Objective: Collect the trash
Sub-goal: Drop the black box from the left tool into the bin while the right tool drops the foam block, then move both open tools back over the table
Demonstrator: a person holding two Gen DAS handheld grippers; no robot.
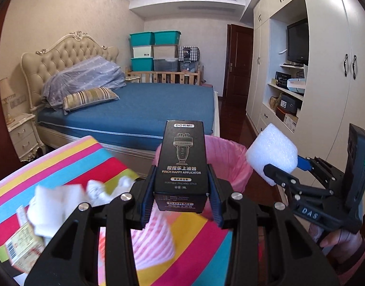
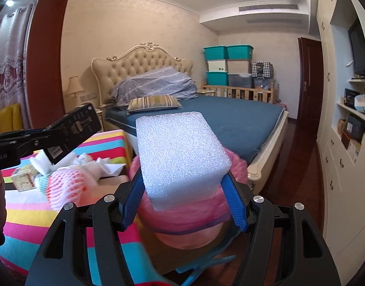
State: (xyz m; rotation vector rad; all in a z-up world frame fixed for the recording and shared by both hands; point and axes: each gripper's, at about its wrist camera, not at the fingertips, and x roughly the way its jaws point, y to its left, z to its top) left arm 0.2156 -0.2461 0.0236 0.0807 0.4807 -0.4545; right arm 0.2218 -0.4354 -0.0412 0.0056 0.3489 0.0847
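A black carton (image 1: 181, 166) is pinched upright between the pads of the left hand-held gripper (image 1: 181, 199), with the pink-lined bin (image 1: 226, 164) just behind it at 12 o'clock. A white foam block (image 2: 180, 159) is pinched by the right hand-held gripper (image 2: 182, 205), over the bin's rim toward 1 o'clock. If either is released short of the opening, it could be bounced off the rim to the floor. The light foam could be squeezed out of the blue pads. Tissue and netting (image 2: 70, 186) are left on the striped counter (image 1: 70, 162).
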